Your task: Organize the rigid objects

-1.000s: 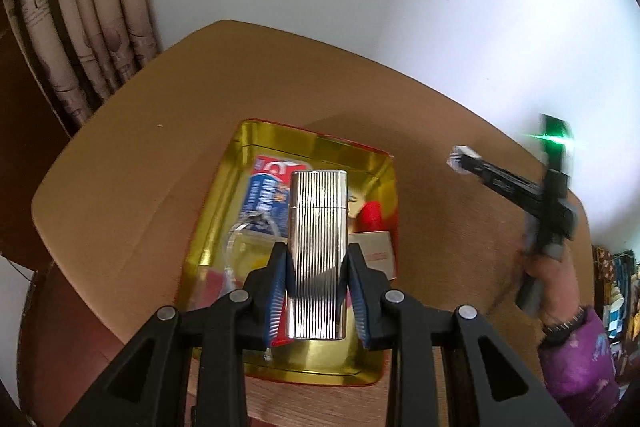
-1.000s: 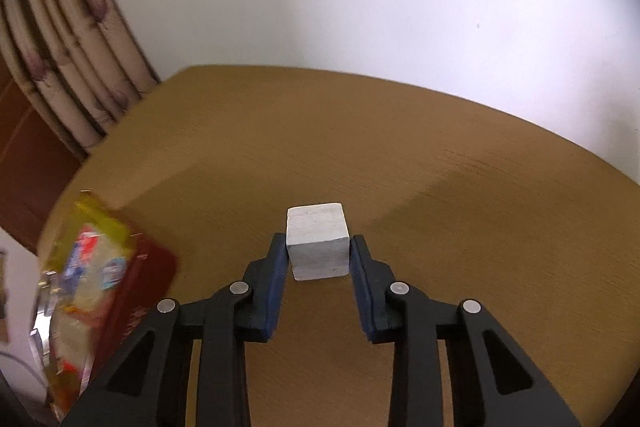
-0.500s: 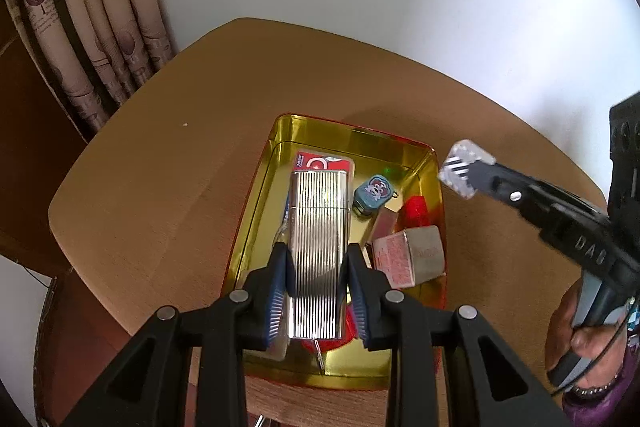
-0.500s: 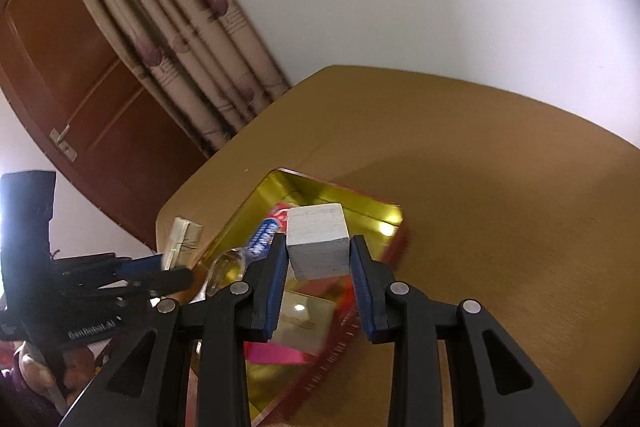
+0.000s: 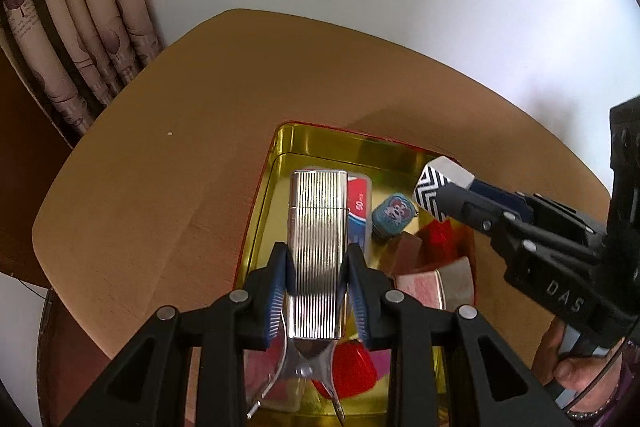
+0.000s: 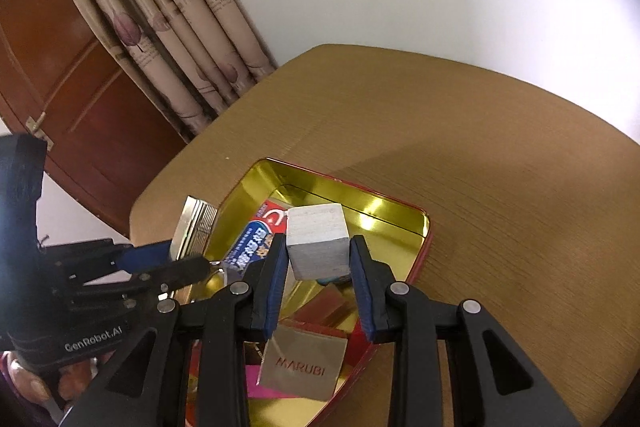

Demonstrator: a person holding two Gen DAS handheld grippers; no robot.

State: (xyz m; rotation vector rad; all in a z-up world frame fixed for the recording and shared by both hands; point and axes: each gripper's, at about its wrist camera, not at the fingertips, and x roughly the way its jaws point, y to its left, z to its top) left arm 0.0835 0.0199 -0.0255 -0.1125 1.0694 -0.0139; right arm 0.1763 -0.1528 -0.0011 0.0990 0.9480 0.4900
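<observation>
My left gripper (image 5: pixel 318 279) is shut on a ribbed silver metal case (image 5: pixel 317 247) and holds it above the gold tin tray (image 5: pixel 316 143). My right gripper (image 6: pixel 319 263) is shut on a white wooden cube (image 6: pixel 318 241) and holds it over the same tray (image 6: pixel 394 213). In the left wrist view the cube (image 5: pixel 442 183) shows a zigzag-patterned face at the tip of the right gripper (image 5: pixel 476 203). In the right wrist view the silver case (image 6: pixel 194 231) and the left gripper (image 6: pixel 176 263) are at the tray's left edge.
The tray holds a red-and-blue tube (image 5: pixel 358 211), a small teal tin (image 5: pixel 394 215), red pieces (image 5: pixel 352 371), a pink block (image 5: pixel 420 289) and a gold MARUBI card (image 6: pixel 302 367). The tray sits on a round wooden table (image 5: pixel 160 187). Curtains (image 6: pixel 176 27) and a wooden door (image 6: pixel 60 67) stand behind.
My right gripper has carried the cube from the bare table to above the tray. The tray has shifted right and nearer in the left wrist view; the silver case stays gripped.
</observation>
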